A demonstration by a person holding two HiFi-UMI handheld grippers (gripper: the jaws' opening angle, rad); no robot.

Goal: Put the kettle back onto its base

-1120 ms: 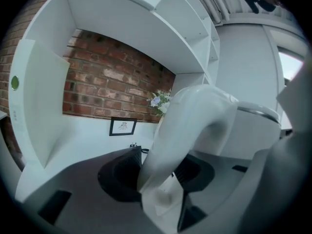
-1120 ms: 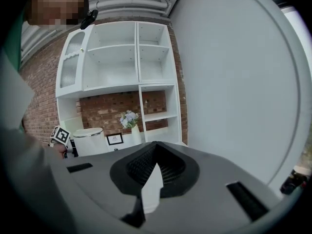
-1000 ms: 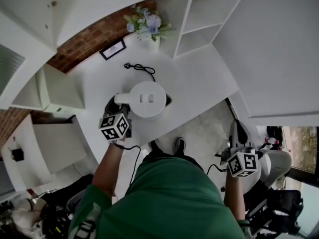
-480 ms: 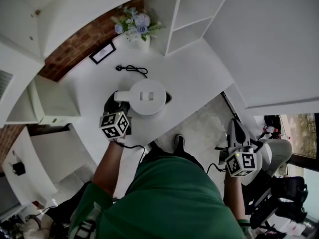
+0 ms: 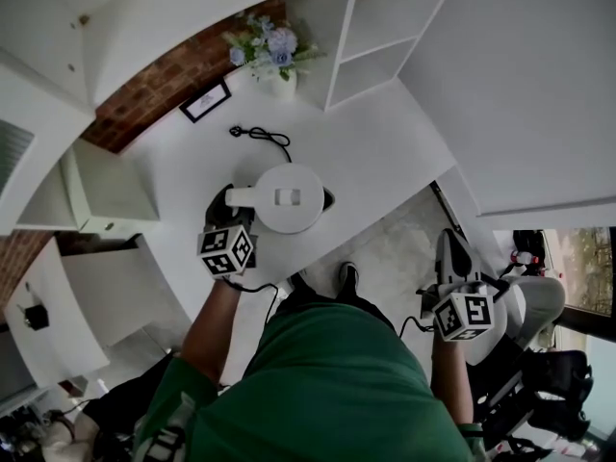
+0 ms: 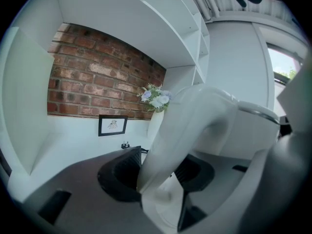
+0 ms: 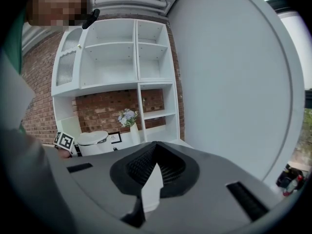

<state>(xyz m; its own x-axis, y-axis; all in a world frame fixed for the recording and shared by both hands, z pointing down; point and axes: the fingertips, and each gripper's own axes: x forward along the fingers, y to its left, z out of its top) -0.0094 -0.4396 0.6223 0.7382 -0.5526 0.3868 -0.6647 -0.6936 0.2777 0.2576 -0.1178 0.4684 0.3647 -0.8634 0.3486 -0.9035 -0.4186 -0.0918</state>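
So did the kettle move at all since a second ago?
Hardly. The left gripper still clamps the kettle by its handle, and it is at about the same spot over the white counter, near the black cord. The small shifts look like the head camera moving. The right gripper stays low at the person's side, shut and empty.
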